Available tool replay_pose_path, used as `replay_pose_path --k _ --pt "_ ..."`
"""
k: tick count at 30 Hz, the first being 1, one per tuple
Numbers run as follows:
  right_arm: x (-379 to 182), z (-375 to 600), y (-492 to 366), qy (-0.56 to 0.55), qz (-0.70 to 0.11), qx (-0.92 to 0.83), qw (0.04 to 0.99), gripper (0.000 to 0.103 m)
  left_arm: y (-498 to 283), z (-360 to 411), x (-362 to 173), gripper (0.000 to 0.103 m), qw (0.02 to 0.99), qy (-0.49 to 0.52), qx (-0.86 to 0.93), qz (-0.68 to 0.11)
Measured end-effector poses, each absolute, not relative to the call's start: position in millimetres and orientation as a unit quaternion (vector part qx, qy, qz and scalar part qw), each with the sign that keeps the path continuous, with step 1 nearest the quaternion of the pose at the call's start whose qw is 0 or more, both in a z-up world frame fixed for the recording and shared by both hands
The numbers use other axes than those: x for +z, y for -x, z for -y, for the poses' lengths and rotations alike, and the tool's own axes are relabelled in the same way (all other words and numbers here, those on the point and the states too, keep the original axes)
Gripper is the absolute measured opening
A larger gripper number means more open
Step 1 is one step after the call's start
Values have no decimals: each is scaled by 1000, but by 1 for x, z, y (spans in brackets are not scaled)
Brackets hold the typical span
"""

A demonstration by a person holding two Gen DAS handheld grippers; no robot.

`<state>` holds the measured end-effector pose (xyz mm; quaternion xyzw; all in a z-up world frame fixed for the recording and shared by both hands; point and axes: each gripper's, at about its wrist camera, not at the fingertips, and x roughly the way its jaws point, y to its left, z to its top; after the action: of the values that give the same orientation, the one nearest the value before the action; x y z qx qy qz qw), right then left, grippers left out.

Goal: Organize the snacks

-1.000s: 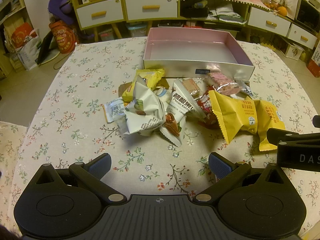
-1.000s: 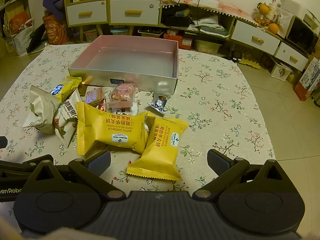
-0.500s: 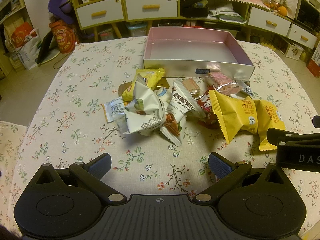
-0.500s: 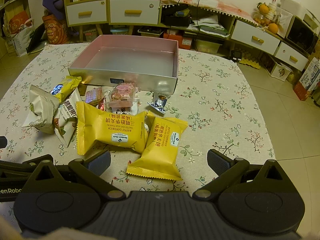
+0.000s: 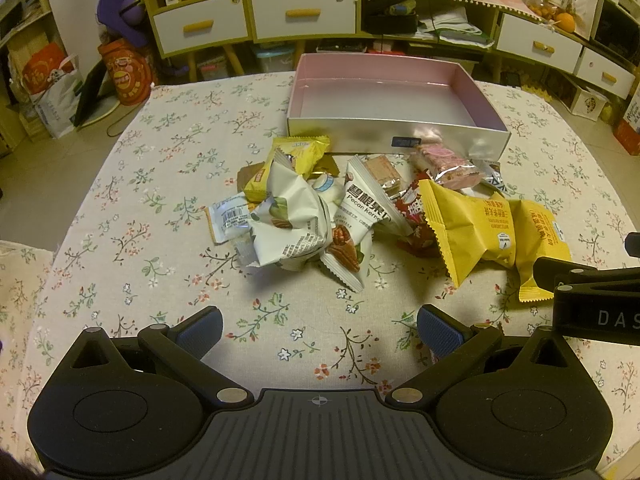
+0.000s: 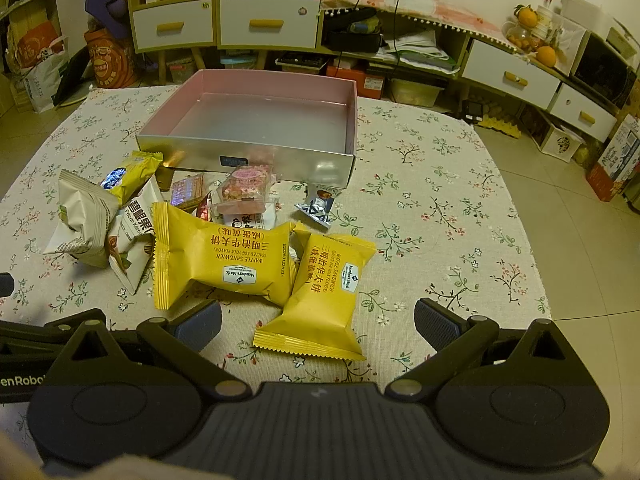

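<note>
A pile of snack packets lies on the floral tablecloth in front of an empty pink-lined silver box (image 5: 400, 140) (image 6: 280, 160). White pecan packets (image 5: 296, 228) (image 6: 84, 224) sit at the pile's left, two yellow waffle sandwich packets (image 5: 476, 232) (image 6: 224, 260) at its right. The nearer yellow packet (image 6: 320, 296) lies between the fingers of my right gripper (image 6: 318, 326), which is open and holds nothing. My left gripper (image 5: 320, 330) is open over bare cloth, short of the pecan packets. A pink packet (image 6: 244, 184) rests against the box front.
Yellow cabinets with white drawers (image 5: 304, 12) and cluttered shelves line the room behind the table. The table's right edge (image 6: 532, 240) drops to tiled floor. The right gripper's body (image 5: 596, 300) shows at the right of the left wrist view. Bags (image 5: 52, 92) stand on the floor at far left.
</note>
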<state>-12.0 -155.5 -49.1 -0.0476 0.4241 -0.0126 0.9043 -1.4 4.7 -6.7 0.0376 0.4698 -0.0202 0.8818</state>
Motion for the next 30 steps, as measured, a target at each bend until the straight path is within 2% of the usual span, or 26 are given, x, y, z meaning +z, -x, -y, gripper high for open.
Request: replay_pose_path --k 18,25,30 --pt "-52 165 6 28 -429 -2 903 103 1 -9 -10 103 882 -30 -26 -470" --pt "-54 165 -8 42 -431 43 900 102 -7 -22 -4 103 879 -21 -69 -472" --pt "-48 168 -17 65 -424 136 893 98 -19 -24 6 103 871 -55 -104 -478"
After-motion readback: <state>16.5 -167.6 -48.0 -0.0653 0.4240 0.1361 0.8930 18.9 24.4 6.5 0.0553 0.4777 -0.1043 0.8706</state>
